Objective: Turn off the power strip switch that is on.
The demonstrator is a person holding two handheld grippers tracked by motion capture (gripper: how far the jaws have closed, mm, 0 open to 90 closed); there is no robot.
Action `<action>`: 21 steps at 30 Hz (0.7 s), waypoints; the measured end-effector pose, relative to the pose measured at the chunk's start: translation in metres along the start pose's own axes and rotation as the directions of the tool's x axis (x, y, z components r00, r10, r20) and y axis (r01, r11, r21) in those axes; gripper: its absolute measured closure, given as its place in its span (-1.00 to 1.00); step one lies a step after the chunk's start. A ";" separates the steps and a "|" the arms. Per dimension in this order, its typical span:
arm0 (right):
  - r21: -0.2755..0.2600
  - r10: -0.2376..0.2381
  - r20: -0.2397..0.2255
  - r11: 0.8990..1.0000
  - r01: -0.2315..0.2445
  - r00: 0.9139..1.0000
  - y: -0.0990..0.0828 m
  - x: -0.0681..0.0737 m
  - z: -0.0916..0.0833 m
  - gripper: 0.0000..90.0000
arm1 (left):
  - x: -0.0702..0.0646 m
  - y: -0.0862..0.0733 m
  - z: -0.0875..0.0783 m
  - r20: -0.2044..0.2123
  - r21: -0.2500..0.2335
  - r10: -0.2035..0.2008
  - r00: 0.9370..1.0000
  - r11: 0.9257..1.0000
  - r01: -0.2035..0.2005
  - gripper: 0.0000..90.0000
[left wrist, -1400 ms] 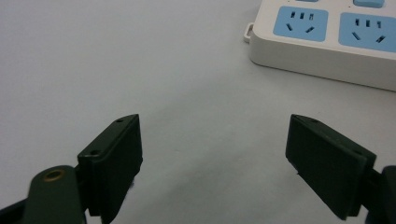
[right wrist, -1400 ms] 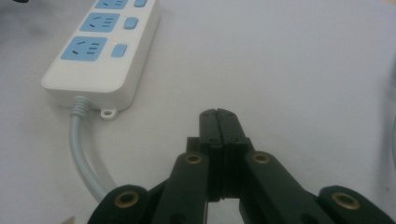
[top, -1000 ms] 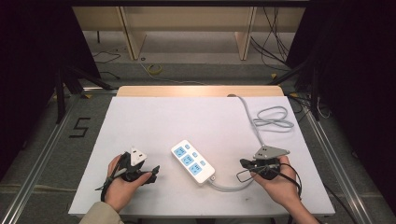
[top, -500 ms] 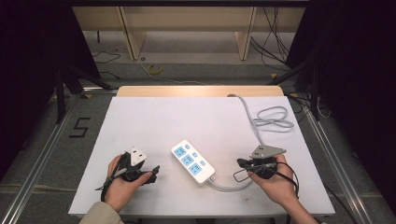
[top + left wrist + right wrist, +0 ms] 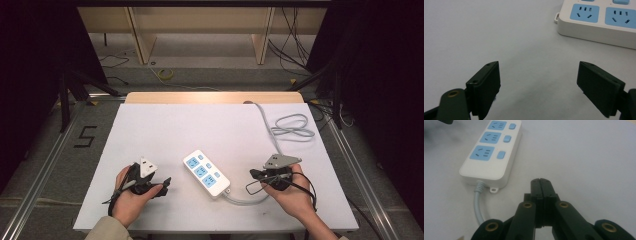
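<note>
While left tongs [image 5: 537, 85] gape, right tongs [image 5: 541, 185] clenched empty near smooth, rounded white plastic power strip [image 5: 491, 152].

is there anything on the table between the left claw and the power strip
Nothing visible. In the left gripper view only bare white table lies between the open left claw and the power strip. In the high view the gap between them is also bare. The right claw, shut, sits on the strip's cable side.

A white table [image 5: 150, 130] stands on grey floor [image 5: 45, 150], wooden shelving [image 5: 200, 30] behind it.
</note>
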State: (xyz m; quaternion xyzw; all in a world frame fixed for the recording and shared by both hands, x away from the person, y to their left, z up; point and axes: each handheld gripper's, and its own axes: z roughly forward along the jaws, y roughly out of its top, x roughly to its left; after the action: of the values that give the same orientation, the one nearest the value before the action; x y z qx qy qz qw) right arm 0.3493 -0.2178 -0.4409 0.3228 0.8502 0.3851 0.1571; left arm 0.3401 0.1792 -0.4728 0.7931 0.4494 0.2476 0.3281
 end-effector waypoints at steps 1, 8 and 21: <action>-0.001 0.000 -0.001 1.000 0.000 1.000 0.000 0.000 0.000 1.00 | 0.000 0.000 0.000 -0.002 0.001 0.001 1.000 1.000 -0.001 -0.58; 0.001 -0.008 -0.006 1.000 0.008 1.000 0.004 0.002 0.002 1.00 | -0.001 0.000 0.000 -0.002 0.001 0.001 1.000 1.000 -0.001 -0.58; 0.006 -0.012 -0.016 1.000 0.012 1.000 0.011 0.006 0.006 1.00 | -0.001 0.000 0.000 -0.001 0.000 0.001 1.000 1.000 -0.001 -0.58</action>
State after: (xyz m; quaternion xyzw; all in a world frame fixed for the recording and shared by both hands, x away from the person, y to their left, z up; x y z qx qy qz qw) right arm 0.3523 -0.2053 -0.4364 0.3151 0.8545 0.3841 0.1517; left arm 0.3400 0.1785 -0.4726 0.7932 0.4490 0.2482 0.3280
